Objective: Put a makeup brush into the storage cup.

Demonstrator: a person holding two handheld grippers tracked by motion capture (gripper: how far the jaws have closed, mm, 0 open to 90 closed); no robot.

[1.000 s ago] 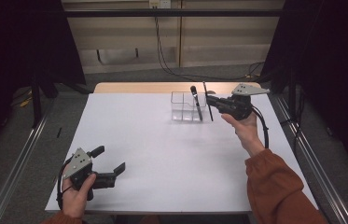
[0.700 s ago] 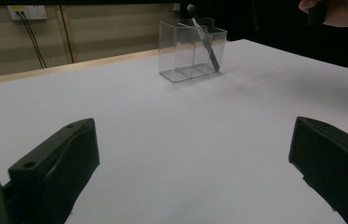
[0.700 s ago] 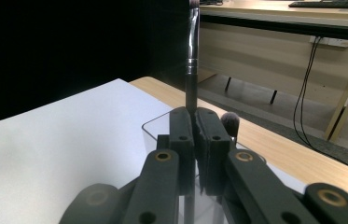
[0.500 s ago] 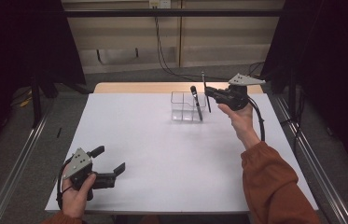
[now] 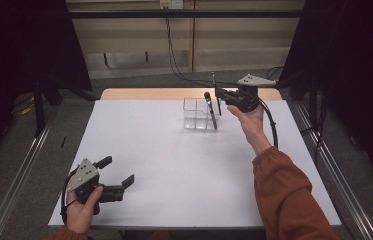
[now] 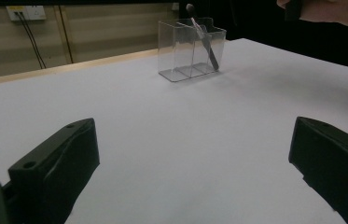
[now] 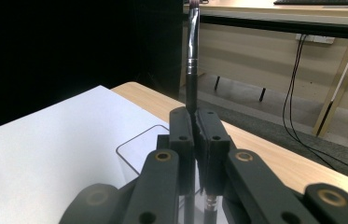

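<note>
With my right gripper (image 5: pixel 220 95) clamped tight on a slim makeup brush (image 7: pixel 192 56), I read this as the carry-and-drop step. Brush stands roughly upright in the jaws, shaft running out above and below them, metal ferrule above the pads. In the high view it hangs just over the right end of the clear acrylic organizer (image 5: pixel 197 114), which sits at the far middle of the white table (image 5: pixel 174 170). One dark-handled brush (image 6: pixel 204 37) is already leaning in the right-hand compartment. Which compartment mine is over I can't tell. Next move, as I judge it: line the lower tip up inside the walls, lower straight, then release; off-centre it could catch the rim or knock the leaning brush. Left gripper (image 5: pixel 121 180) idle near the front-left edge, jaws spread wide, nothing between them.
</note>
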